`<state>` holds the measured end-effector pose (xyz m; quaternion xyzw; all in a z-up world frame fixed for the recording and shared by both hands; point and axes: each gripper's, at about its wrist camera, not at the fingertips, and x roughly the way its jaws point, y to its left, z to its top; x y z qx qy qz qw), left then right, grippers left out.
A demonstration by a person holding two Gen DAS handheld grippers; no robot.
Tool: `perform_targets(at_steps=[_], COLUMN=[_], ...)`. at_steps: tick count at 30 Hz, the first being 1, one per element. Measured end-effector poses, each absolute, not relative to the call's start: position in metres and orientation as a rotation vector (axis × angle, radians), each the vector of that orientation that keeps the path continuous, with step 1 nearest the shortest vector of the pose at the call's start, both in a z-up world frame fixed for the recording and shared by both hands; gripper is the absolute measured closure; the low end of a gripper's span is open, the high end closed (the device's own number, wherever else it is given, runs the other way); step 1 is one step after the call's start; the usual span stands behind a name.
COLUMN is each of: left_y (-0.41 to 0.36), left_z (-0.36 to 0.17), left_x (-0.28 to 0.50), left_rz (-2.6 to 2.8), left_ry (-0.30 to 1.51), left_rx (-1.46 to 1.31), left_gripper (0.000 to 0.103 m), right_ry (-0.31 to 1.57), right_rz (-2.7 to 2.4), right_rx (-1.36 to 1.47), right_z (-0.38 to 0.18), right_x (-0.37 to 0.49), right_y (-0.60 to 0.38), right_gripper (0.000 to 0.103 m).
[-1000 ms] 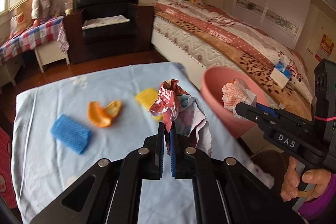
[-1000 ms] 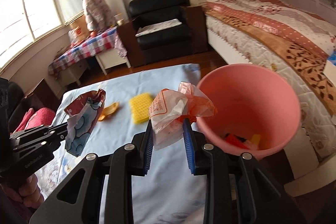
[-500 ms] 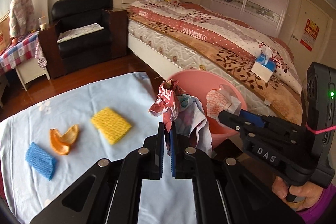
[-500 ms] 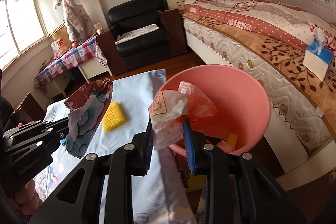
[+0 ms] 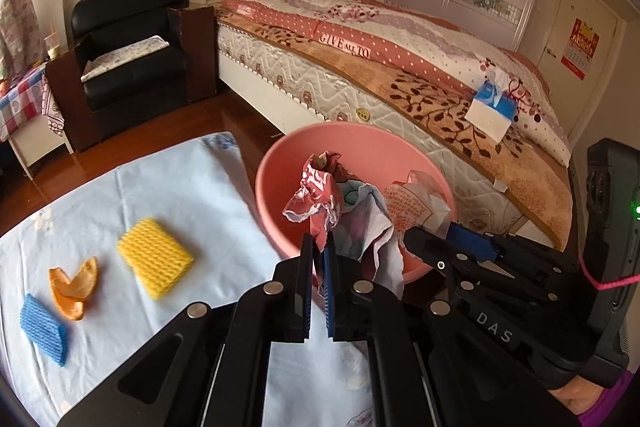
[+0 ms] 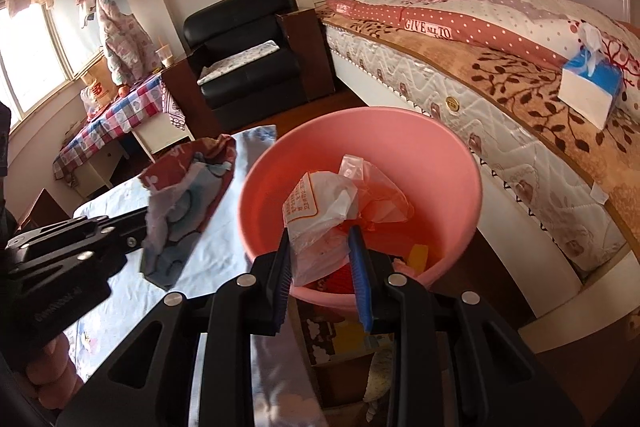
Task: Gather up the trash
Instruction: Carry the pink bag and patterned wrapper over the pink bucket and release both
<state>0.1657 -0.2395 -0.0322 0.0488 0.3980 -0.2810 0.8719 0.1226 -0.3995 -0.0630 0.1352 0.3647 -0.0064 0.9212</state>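
My left gripper [image 5: 319, 247] is shut on a crumpled red and blue snack wrapper [image 5: 340, 203] and holds it over the near rim of the pink bin [image 5: 280, 163]. It also shows in the right wrist view [image 6: 188, 203]. My right gripper [image 6: 320, 239] is shut on a crumpled clear plastic bag with orange print [image 6: 332, 203], held above the mouth of the pink bin [image 6: 440, 155]. The bag also shows in the left wrist view [image 5: 416, 203]. The bin holds some red and yellow trash [image 6: 416, 255].
On the light blue tablecloth [image 5: 180, 187] lie a yellow sponge [image 5: 154, 257], an orange peel [image 5: 74, 287] and a blue sponge [image 5: 42, 323]. A bed [image 5: 400, 67] stands behind the bin, with a tissue box [image 5: 492, 107] on it. A black armchair [image 5: 132, 47] stands at the back.
Both grippers have moved right, from over the table to over the pink bin, each still holding its trash. The sponges and peel now lie farther left in the left wrist view.
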Motion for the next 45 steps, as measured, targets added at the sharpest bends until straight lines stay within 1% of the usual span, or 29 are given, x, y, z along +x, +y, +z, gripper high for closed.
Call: perform_targets(at_steps=[14,28,30,31,33,34,35,40,41,43,45], left_y=[-0.286,-0.292,-0.291,-0.291,-0.289,-0.288,-0.286,-0.280,-0.279,-0.276,-0.272], left_z=[-0.059,-0.075,-0.073,-0.073,-0.072,-0.071,-0.070,-0.064,-0.063,-0.061,-0.059], left_x=[0.187,0.203,0.204,0.204,0.204,0.205,0.205,0.204,0.204,0.204,0.203], left_rz=[-0.597,-0.587,-0.581,-0.580,-0.580,-0.576,-0.572,-0.576,-0.575,-0.570,-0.568], left_ry=[0.894,0.941,0.932,0.928,0.927,0.925,0.921,0.906,0.902,0.900,0.896], left_rx=[0.145,0.145,0.138,0.135,0.128,0.125,0.119,0.104,0.101,0.095,0.085], left_gripper=[0.099,0.098,0.096,0.093,0.084,0.074,0.067,0.058,0.057,0.057,0.056], right_ry=[0.775,0.827,0.830,0.832,0.837,0.840,0.842,0.846,0.847,0.845,0.844], right_rz=[-0.027,-0.032,-0.034,-0.036,-0.043,-0.046,-0.047,-0.054,-0.053,-0.052,-0.050], right_rx=[0.269,0.241,0.240,0.239,0.234,0.233,0.235,0.242,0.244,0.245,0.242], right_z=[-0.076,-0.090,-0.091,-0.092,-0.093,-0.094,-0.094,-0.094,-0.094,-0.092,-0.091], right_x=[0.138,0.153,0.154,0.154,0.155,0.155,0.156,0.156,0.156,0.156,0.156], right_y=[-0.420,-0.424,-0.424,-0.424,-0.423,-0.423,-0.423,-0.422,-0.422,-0.422,-0.421], right_gripper=[0.075,0.075,0.075,0.074,0.073,0.072,0.071,0.066,0.062,0.058,0.058])
